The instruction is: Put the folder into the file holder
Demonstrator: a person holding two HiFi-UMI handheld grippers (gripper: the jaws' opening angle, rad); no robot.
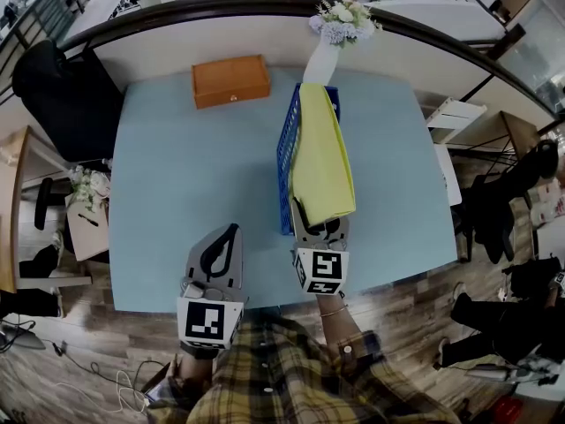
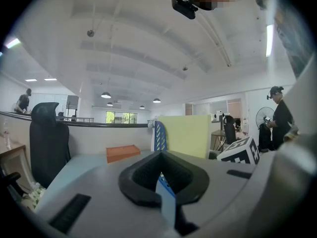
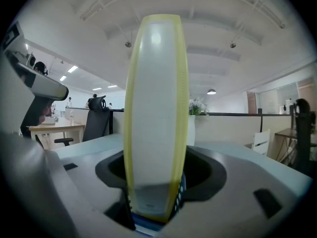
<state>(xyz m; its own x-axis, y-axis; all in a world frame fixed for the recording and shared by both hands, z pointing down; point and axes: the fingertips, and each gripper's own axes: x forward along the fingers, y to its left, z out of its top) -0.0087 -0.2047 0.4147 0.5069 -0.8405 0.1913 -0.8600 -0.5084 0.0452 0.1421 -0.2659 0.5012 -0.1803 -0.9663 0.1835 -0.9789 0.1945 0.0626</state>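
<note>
The yellow folder [image 1: 322, 162] stands on edge inside the blue mesh file holder [image 1: 284, 162], leaning right over its rim. My right gripper [image 1: 320, 226] is at the folder's near end. In the right gripper view the folder's edge [image 3: 156, 108] rises between the jaws, with dark gaps at both sides; the gripper looks open around it. My left gripper [image 1: 228, 230] rests low over the table's front left, shut and holding nothing. From the left gripper view the folder [image 2: 185, 135] and the holder [image 2: 158, 137] stand ahead to the right.
An orange box [image 1: 231, 80] lies at the back of the light blue table [image 1: 177, 184], left of the holder. A white vase of flowers [image 1: 340, 25] stands behind the holder. A black chair [image 1: 62, 87] is off the table's left edge.
</note>
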